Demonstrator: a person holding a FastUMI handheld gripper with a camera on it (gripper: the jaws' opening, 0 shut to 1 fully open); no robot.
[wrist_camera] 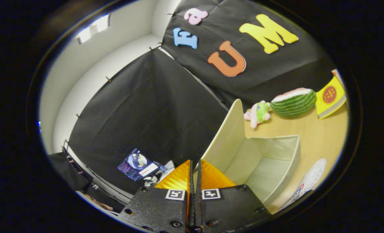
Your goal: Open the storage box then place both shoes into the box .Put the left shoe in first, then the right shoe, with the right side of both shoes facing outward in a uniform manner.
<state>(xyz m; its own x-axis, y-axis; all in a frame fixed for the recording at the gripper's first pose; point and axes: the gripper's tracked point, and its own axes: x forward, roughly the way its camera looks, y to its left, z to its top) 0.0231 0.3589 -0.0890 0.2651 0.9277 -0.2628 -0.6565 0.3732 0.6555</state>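
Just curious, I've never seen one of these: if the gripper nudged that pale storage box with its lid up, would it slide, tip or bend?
The storage box looks like thin fabric panels, so probably light and apt to slide on the smooth table. Its raised lid would likely flex if pushed. The gripper fingers are closed together at the lid's edge.

Matt fabric storage box [269, 152] on a smooth wooden table [321, 136]; gripper [195, 168] jaws closed, ribbed.
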